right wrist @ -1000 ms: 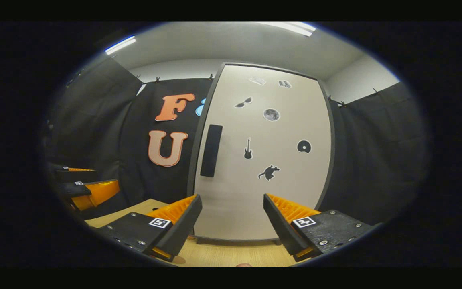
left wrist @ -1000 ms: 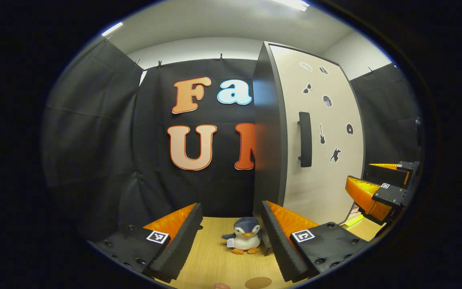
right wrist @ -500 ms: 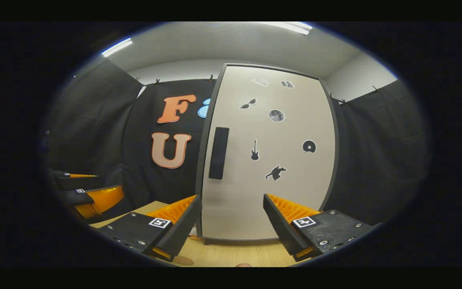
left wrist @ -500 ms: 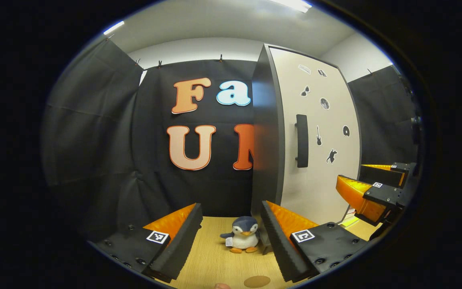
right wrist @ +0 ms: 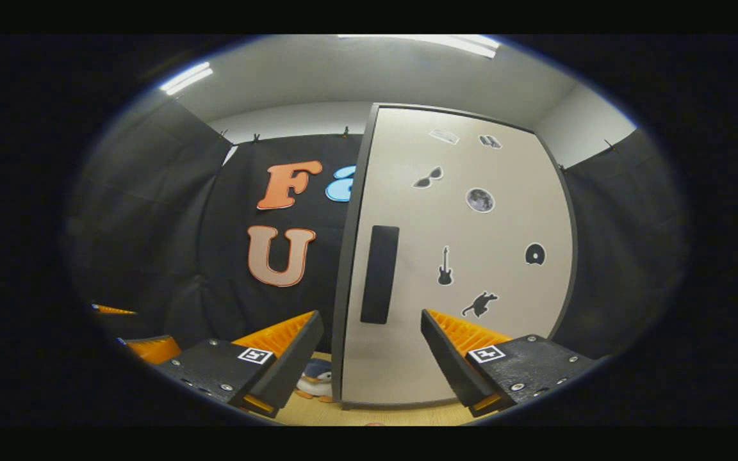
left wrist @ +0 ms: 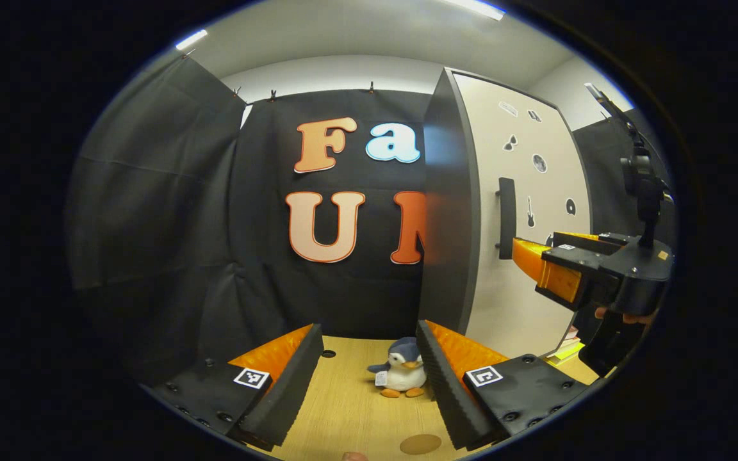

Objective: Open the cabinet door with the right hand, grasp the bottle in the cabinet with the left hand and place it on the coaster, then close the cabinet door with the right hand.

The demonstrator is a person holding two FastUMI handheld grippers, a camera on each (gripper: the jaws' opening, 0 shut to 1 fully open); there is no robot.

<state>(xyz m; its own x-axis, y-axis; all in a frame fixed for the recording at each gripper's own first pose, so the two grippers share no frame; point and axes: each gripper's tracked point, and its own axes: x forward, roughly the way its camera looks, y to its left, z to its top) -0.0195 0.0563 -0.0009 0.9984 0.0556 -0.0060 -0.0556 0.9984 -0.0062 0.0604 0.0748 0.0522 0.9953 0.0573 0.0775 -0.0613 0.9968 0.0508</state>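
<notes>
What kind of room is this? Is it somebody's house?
Probably not a house: it looks like a small test booth. Black cloth hangs as walls, a lone cabinet with stickers stands on a wooden table, and a toy penguin sits beside it.

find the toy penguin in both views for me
Left gripper view: the toy penguin stands on the wooden table, low centre, just left of the cabinet's near corner.
Right gripper view: the toy penguin peeks out low, left of the cabinet door.
Shared landmark: the dark door handle.
</notes>
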